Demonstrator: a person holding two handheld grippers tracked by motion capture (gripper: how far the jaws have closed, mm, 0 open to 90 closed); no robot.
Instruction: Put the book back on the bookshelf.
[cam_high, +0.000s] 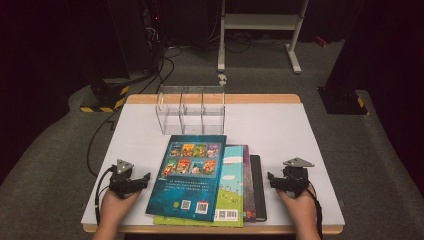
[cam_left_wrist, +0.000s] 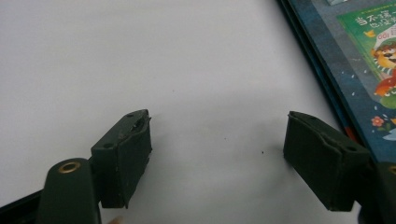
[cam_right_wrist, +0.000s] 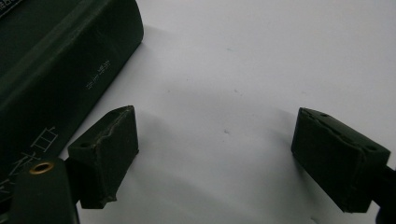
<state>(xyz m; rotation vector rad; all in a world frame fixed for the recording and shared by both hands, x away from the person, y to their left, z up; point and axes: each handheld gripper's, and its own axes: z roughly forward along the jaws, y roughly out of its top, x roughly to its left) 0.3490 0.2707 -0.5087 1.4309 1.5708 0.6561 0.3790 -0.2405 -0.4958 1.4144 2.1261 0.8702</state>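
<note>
The left tool (cam_high: 134, 181) rests on the white worktop (cam_high: 280, 125) with its jaws spread and nothing between them, just left of the blue picture book (cam_high: 189, 172) that tops the stack. The right tool (cam_high: 280, 180) rests likewise, wide apart and empty, just beside the black book (cam_high: 257, 187) at the stack's right edge. Beyond the books stands a clear acrylic organizer (cam_high: 190, 110) near the far edge.

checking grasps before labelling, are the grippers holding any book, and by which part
Nothing is held: the left gripper and right gripper stand open over bare white table.
</note>
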